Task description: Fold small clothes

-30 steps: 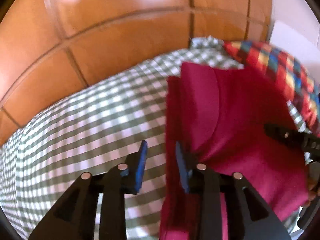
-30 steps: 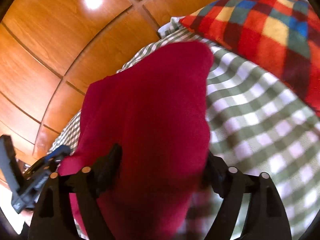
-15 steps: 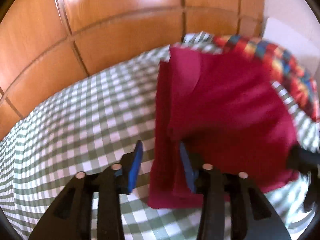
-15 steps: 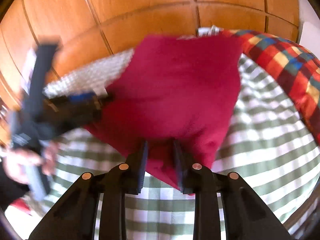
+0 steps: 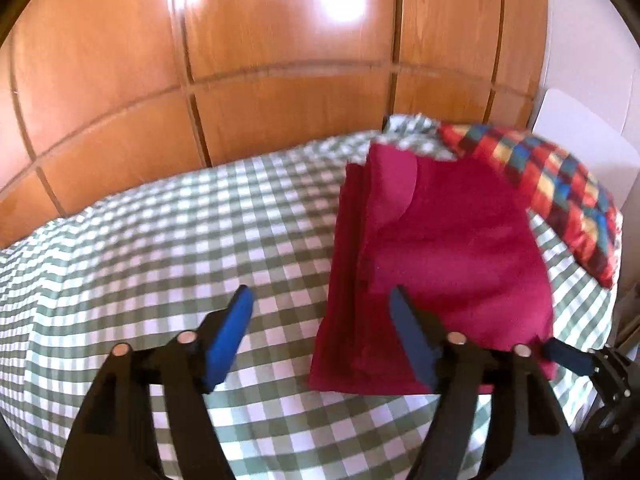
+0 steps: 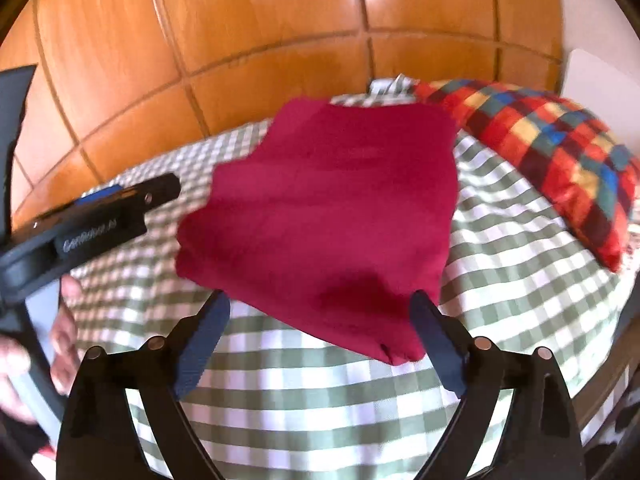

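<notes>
Both claws tilt downward with jaws opening and gripping nothing, the left gripper (image 5: 320, 304) over the near left edge of the folded red garment (image 5: 440, 248), the right gripper (image 6: 320, 308) straddling its near corner above the checked bedspread (image 6: 500, 260), the garment's far edge reaching toward the wooden wardrobe (image 5: 280, 60).

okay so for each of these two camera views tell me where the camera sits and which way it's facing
Left wrist: sits on the left tool, faces down over the checked bedcover toward wooden wall panels; own opening blue fingers show, right tool at the right edge.
Right wrist: sits on the right tool, same heading; own opening fingers, plus the left tool and a hand.
Shared: folded crimson garment, released, and the plaid pillow.
</notes>
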Tool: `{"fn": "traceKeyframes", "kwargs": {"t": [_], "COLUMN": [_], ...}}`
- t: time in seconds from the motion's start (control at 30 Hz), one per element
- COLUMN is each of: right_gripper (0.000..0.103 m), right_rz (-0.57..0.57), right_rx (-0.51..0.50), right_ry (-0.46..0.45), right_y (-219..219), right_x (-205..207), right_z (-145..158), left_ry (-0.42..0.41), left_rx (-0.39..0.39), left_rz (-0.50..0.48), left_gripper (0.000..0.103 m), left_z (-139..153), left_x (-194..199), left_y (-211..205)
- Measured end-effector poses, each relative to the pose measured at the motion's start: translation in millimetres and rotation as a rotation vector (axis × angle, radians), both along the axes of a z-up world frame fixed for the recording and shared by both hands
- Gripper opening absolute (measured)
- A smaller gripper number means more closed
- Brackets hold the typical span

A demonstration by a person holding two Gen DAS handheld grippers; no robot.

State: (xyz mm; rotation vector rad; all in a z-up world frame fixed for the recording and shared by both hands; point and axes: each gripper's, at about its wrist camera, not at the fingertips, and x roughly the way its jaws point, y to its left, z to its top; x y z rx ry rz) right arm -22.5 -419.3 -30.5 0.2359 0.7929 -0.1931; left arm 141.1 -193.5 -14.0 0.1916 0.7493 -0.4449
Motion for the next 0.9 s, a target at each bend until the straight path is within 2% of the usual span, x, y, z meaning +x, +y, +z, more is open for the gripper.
{"fn": "traceKeyframes", "kwargs": {"t": [0.2,0.33,0.53,0.9], "right_gripper": [0.096,0.099,0.099,0.099], "right_rz": [-0.184,-0.293,-0.324,-0.334], "right_rx": [-0.069,-0.109,-0.181,-0.168], "right_ry": [-0.030,-0.068,-0.086,-0.081], "right_y": [4,3,16,25], "right_x": [-12,-22,-30,-33], "right_z": [21,33,38,38], "left_ry": [-0.080,-0.099,-0.097,-0.111], "left_rx": [-0.047,-0.057,-0.062,-0.065], "left_rz": [0.030,0.025,0.054,0.070], "left_gripper": [0.087,0.093,0.099,0.100], "left_z": [26,31,28,32], "left_x": [-29,-44,-58,-67], "left_y": [21,33,47,56]}}
